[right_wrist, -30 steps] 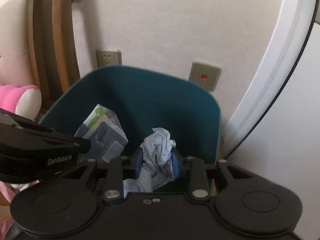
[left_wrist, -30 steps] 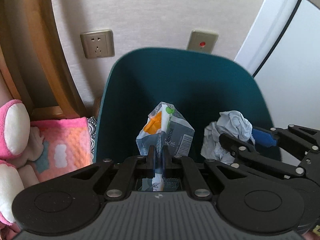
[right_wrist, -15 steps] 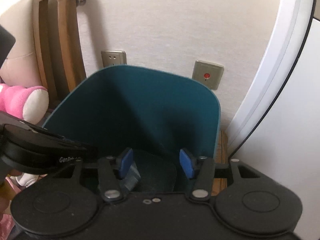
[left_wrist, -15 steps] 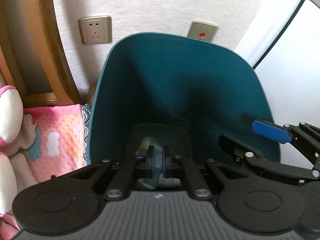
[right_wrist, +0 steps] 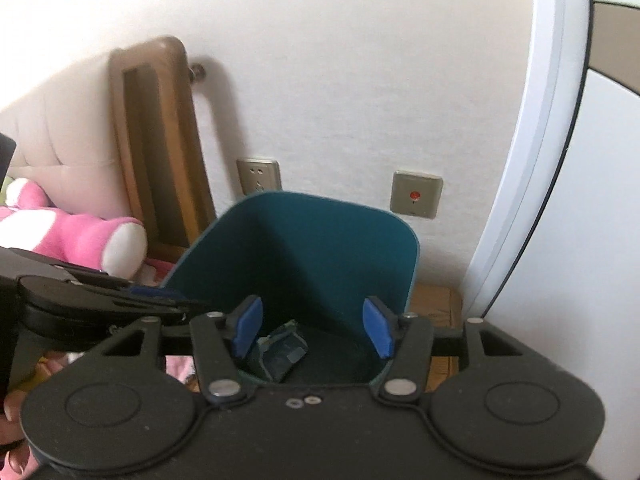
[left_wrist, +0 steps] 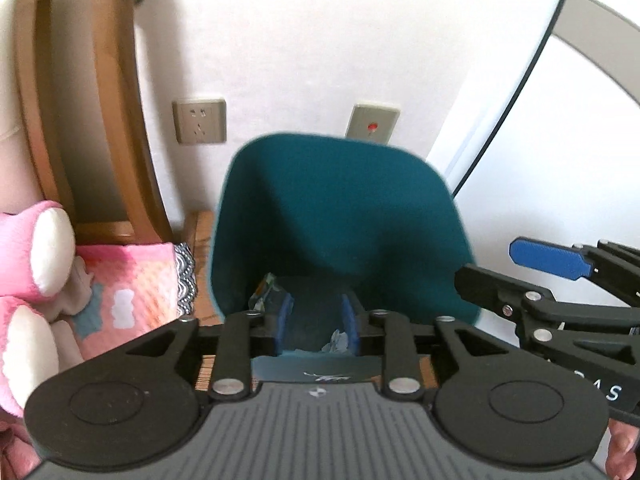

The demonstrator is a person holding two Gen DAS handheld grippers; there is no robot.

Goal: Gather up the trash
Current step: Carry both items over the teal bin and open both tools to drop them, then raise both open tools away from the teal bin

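A teal trash bin (left_wrist: pixel 340 216) stands on the floor against the wall; it also shows in the right wrist view (right_wrist: pixel 320 248). A crumpled carton wrapper (right_wrist: pixel 280 350) lies at the bin's bottom; it shows at the left inside the bin in the left wrist view (left_wrist: pixel 264 292). A white crumpled tissue (left_wrist: pixel 335 342) lies beside it. My left gripper (left_wrist: pixel 316 322) is open and empty above the bin's near rim. My right gripper (right_wrist: pixel 314 330) is open and empty above the bin, and shows at the right of the left wrist view (left_wrist: pixel 532 268).
A wooden chair frame (left_wrist: pixel 84 120) and a pink plush toy (left_wrist: pixel 28 264) on a pink blanket (left_wrist: pixel 128 280) are to the left. A wall socket (left_wrist: pixel 199 121) and a switch plate (left_wrist: pixel 374 123) are behind the bin. A white panel (left_wrist: pixel 560 184) stands at right.
One second ago each gripper held trash over the bin. The right let the tissue go first, then the left opened and dropped the wrapper. Both have lifted back from the bin.
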